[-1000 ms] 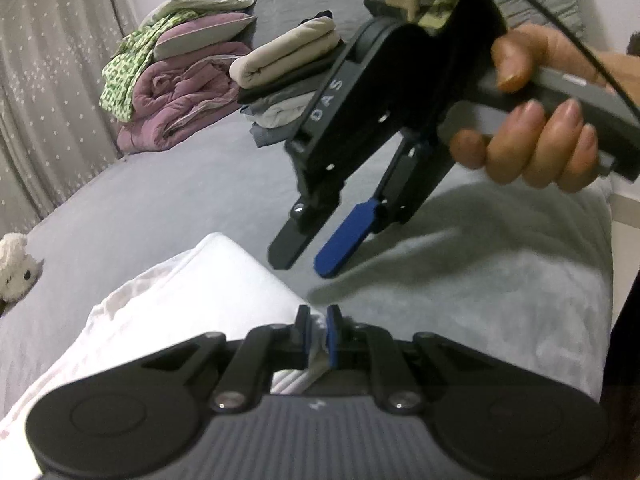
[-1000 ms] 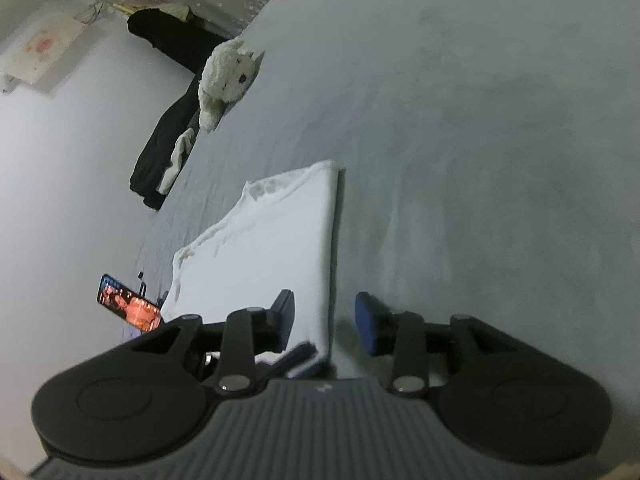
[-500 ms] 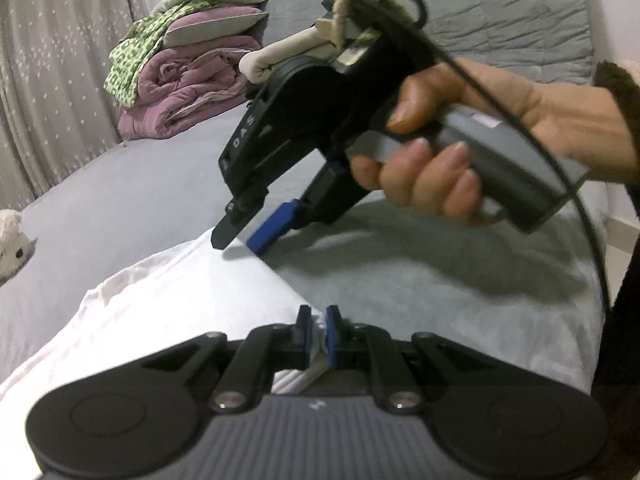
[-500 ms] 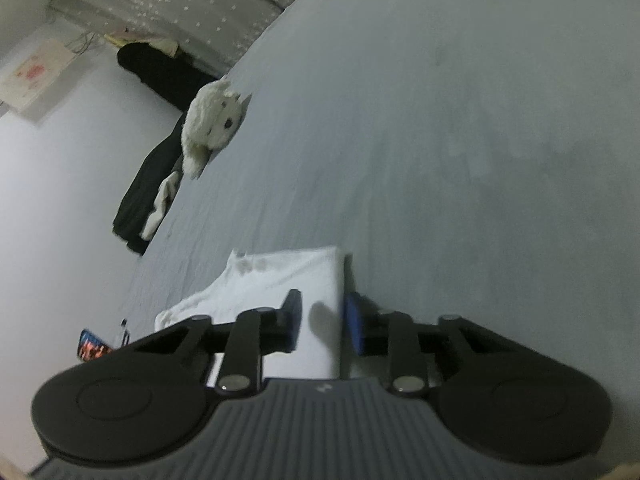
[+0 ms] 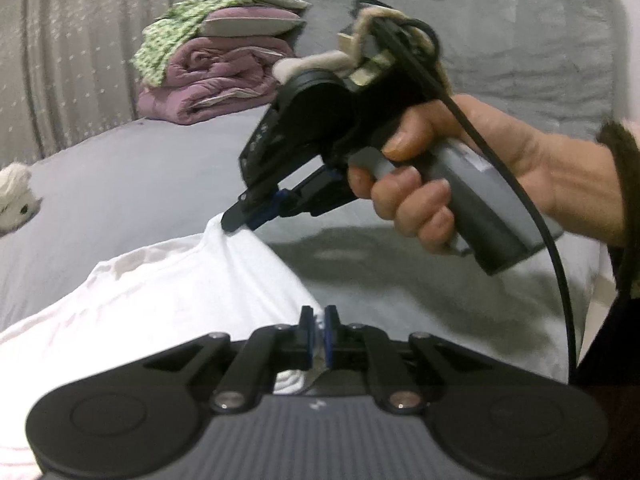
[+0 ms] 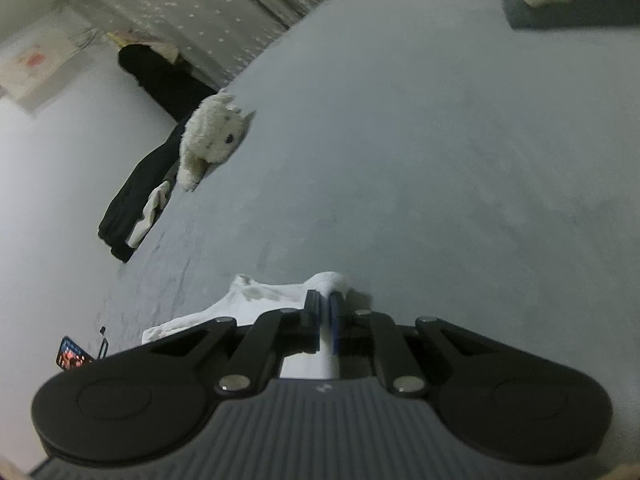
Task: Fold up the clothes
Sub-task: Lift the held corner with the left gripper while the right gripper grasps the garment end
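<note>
A white garment (image 5: 168,292) lies folded on the grey bed (image 5: 120,184). My left gripper (image 5: 319,316) is shut on its near corner. My right gripper (image 5: 250,220), held in a hand, is shut on the garment's far corner and lifts it into a small peak. In the right wrist view the right gripper (image 6: 325,300) pinches the white garment (image 6: 272,294), whose edge bulges just past the fingertips. The rest of the garment is hidden under both gripper bodies.
A pile of folded clothes and a purple quilt (image 5: 212,76) sits at the back of the bed by the curtain. A white plush toy (image 6: 208,140) lies at the bed's edge beside dark clothes (image 6: 132,200). A phone (image 6: 72,358) lies low on the left.
My right gripper came down from above the bed to the garment's far corner and shut on it. My left gripper stayed shut on the near corner.
</note>
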Demonstrator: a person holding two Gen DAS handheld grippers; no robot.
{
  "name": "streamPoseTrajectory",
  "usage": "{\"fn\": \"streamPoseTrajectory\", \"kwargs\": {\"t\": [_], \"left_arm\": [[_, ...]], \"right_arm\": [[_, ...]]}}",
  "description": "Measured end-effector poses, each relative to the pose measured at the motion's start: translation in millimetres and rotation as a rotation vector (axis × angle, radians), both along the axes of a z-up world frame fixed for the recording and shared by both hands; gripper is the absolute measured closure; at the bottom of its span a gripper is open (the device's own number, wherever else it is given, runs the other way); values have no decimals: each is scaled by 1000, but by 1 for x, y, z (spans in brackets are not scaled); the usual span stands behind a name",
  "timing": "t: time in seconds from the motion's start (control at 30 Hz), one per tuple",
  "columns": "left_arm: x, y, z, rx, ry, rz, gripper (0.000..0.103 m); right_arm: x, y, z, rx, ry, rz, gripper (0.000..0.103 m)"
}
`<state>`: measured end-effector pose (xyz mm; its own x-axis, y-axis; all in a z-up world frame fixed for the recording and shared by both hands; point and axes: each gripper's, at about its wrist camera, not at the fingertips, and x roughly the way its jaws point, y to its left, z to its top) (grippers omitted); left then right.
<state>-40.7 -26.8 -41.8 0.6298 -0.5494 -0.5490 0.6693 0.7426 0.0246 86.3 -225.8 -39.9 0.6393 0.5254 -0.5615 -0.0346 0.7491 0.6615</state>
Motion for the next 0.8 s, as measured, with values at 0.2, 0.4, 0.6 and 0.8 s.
{"fn": "streamPoseTrajectory", "kwargs": {"t": [0.2, 0.4, 0.6, 0.8], "left_arm": [[3, 25, 6, -87, 31, 72, 99], [1, 49, 9, -144, 32, 150, 99], [4, 80, 9, -197, 49, 237, 99], [2, 115, 10, -242, 58, 312, 99]], "right_arm": [[0, 26, 16, -58, -78, 52, 95], [8, 56, 22, -40, -97, 70, 95], [16, 90, 27, -19, -105, 102, 95], [23, 122, 28, -11, -108, 133, 95]]}}
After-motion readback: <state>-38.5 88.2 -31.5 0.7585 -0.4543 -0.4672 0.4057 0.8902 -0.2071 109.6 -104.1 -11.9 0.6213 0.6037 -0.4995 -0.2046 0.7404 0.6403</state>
